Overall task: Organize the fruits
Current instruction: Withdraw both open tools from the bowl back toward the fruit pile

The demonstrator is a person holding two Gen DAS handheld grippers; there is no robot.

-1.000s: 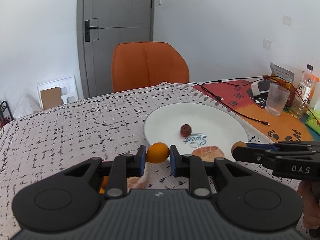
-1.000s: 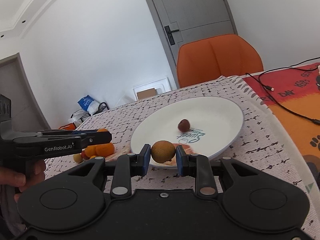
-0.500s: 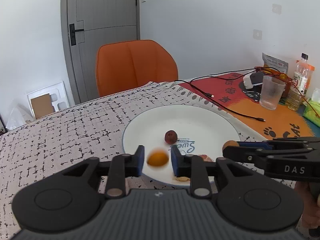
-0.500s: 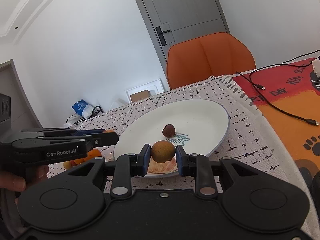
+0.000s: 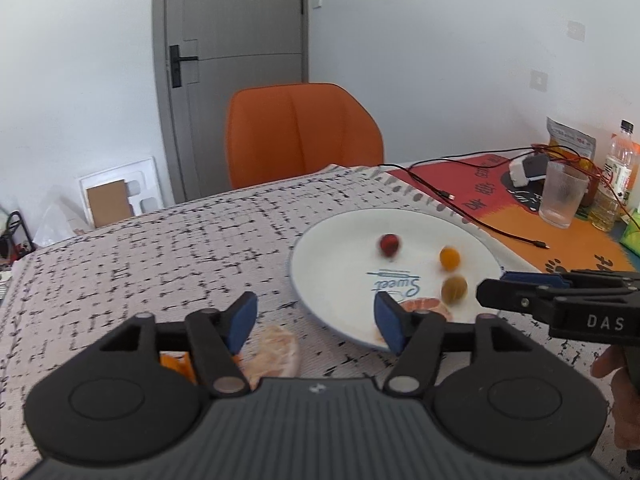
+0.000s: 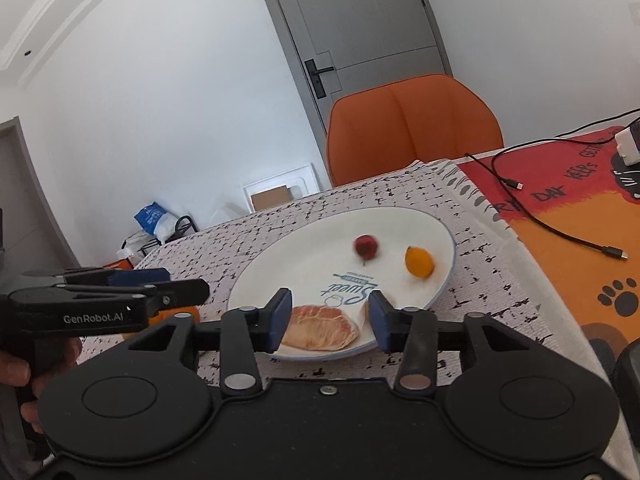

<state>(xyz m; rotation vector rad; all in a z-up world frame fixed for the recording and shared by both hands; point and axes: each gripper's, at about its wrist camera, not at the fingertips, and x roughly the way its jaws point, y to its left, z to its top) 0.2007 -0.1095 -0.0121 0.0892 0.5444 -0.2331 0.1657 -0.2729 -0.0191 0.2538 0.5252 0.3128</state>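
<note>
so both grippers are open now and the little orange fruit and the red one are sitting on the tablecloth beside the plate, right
Not quite: the orange fruit and the red one lie on the white plate, not on the tablecloth, as the right wrist view shows. Both grippers are indeed opening, nothing between their jaws.

Red fruit (image 5: 389,245) motion-blurred, brown fruit (image 5: 454,289) smeared, orange piece (image 5: 174,363) half hidden behind left claw (image 5: 316,318)

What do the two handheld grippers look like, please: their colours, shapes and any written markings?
Both are black plastic. The left gripper has a ribbed grey-black top, two round discs, silver pivot pins and blue pads on its fingers. The right gripper is built the same, with blue pads too. Seen from the side, the left one reads "GenRobot.AI" and the right one "DAS", in white letters. No cables or sleeves show.
</note>
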